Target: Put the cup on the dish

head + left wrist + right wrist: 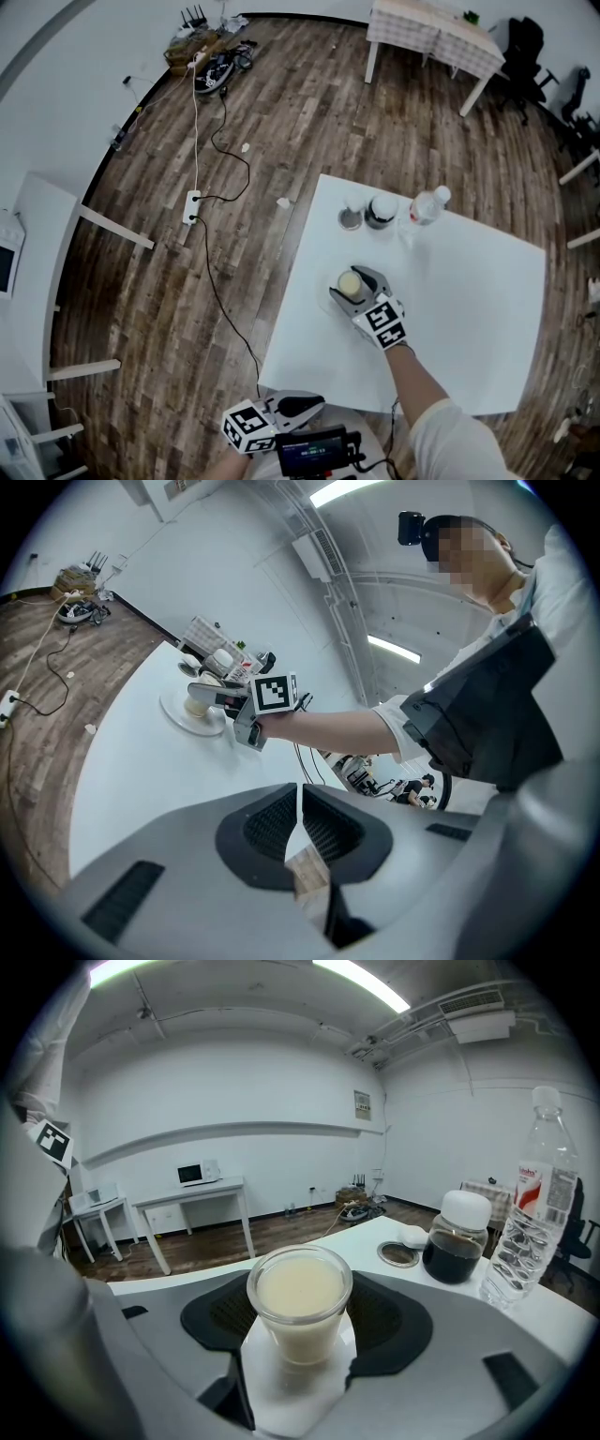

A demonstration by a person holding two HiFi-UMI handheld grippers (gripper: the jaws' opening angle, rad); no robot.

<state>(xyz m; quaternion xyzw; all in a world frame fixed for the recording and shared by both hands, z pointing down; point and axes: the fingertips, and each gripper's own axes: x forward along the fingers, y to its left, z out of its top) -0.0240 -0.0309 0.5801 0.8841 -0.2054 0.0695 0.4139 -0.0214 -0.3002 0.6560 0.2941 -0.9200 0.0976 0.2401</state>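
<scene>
Your right gripper [349, 283] is closed around the glass cup [300, 1288] of creamy liquid, with its black pads [389, 1321] against the glass on both sides. That cup stands upright on the white dish [281, 1396], near the middle of the white table [469, 319]. Your left gripper [300, 808] hangs just off the table's near edge, jaws together with nothing between them. Beyond the cup stand a dark-filled jar [457, 1246] and a clear water bottle [525, 1213].
</scene>
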